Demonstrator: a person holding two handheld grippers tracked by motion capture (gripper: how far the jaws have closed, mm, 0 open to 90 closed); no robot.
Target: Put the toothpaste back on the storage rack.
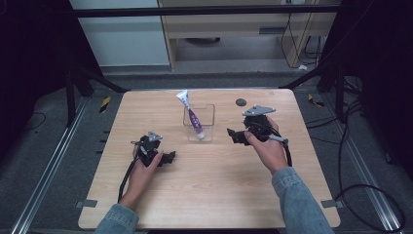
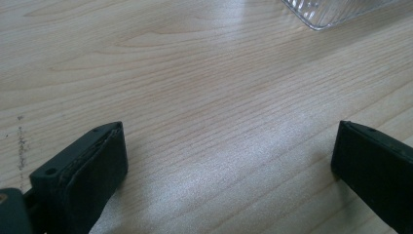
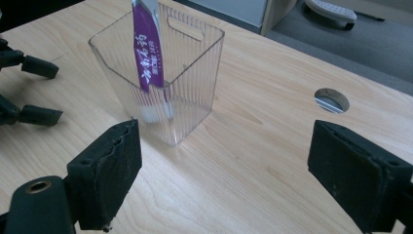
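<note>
Both tongs stand apart and empty over the pale wooden bench [image 1: 209, 185]. The right tongs [image 3: 224, 165] face the clear ribbed plastic holder [image 3: 190, 97], where the white-and-purple tube [image 3: 147, 53] stands leaning, cap down. The left tongs [image 2: 229, 161] hover near the holder's corner. Best approach: come in slowly, pinch the tube's flat upper end, keep clear of the walls.

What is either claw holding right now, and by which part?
Nothing is held. The left claw and right claw are both open over bare table; the tube stands in the clear container, ungripped.
</note>
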